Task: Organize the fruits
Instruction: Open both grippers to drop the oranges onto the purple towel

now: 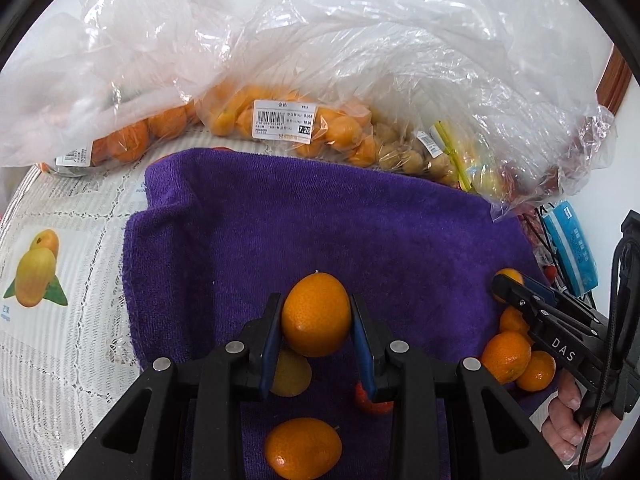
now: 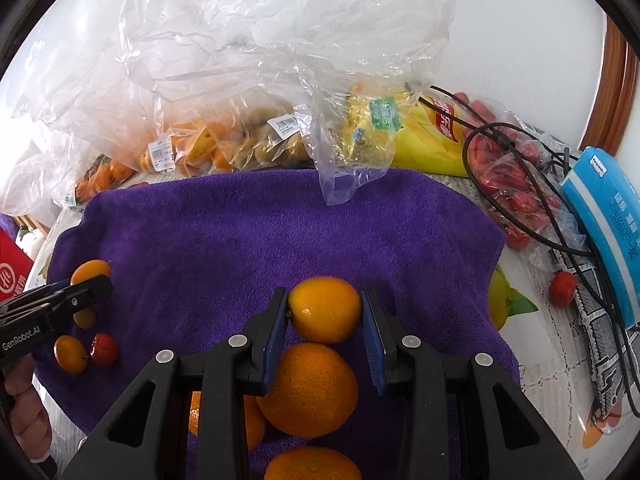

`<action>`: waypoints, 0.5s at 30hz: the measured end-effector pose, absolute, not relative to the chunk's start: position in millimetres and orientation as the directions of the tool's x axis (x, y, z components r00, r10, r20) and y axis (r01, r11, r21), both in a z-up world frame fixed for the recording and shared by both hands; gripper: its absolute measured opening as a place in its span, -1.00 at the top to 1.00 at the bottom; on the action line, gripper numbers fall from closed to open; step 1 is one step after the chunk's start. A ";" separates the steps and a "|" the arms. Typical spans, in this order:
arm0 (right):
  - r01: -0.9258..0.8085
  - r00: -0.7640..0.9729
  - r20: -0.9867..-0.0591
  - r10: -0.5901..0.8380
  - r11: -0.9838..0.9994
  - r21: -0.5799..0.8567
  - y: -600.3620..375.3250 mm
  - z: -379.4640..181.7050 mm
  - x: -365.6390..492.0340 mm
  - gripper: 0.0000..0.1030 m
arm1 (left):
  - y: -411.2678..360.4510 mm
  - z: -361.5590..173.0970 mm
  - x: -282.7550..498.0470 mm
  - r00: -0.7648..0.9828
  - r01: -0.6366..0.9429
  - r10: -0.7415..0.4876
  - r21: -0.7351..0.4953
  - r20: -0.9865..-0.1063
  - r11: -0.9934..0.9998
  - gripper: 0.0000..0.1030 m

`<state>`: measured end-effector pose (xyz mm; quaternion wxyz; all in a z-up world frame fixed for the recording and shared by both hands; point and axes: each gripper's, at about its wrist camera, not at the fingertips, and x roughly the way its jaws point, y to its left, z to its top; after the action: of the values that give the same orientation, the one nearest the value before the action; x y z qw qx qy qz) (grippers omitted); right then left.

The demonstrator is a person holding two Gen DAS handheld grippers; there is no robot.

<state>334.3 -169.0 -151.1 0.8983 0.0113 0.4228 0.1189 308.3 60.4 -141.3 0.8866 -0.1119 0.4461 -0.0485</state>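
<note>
My left gripper (image 1: 316, 316) is shut on a kumquat (image 1: 316, 314) above the purple towel (image 1: 320, 208). Below it lie another kumquat (image 1: 303, 448), a yellowish fruit (image 1: 292, 374) and a small red fruit (image 1: 370, 400). My right gripper (image 2: 325, 316) is shut on a kumquat (image 2: 325, 310) above several mandarins (image 2: 312, 390) on the towel (image 2: 260, 232). The right gripper also shows in the left wrist view (image 1: 505, 285) beside mandarins (image 1: 506, 356). The left gripper shows in the right wrist view (image 2: 94, 286) near a kumquat (image 2: 70, 354) and a red fruit (image 2: 104, 350).
Clear plastic bags of fruit line the back: kumquats (image 1: 280, 120), oranges (image 1: 132, 140), longans (image 2: 276, 144), bananas (image 2: 416, 140), red fruits (image 2: 516, 184). A blue tissue pack (image 2: 608, 224) and black cables (image 2: 532, 200) lie right. A loose red fruit (image 2: 562, 288) sits on the tablecloth.
</note>
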 end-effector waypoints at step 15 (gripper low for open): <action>-0.206 0.651 -0.722 0.233 0.970 0.127 -167.5 -113.1 309.3 -0.07 | 56.7 -106.6 287.7 0.631 -0.004 -0.173 -0.225 -0.756 0.974 0.17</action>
<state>309.3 -167.5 -113.1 0.9085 0.0169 0.3998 0.1207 287.7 56.7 -106.6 0.8971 -0.1033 0.4270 -0.0471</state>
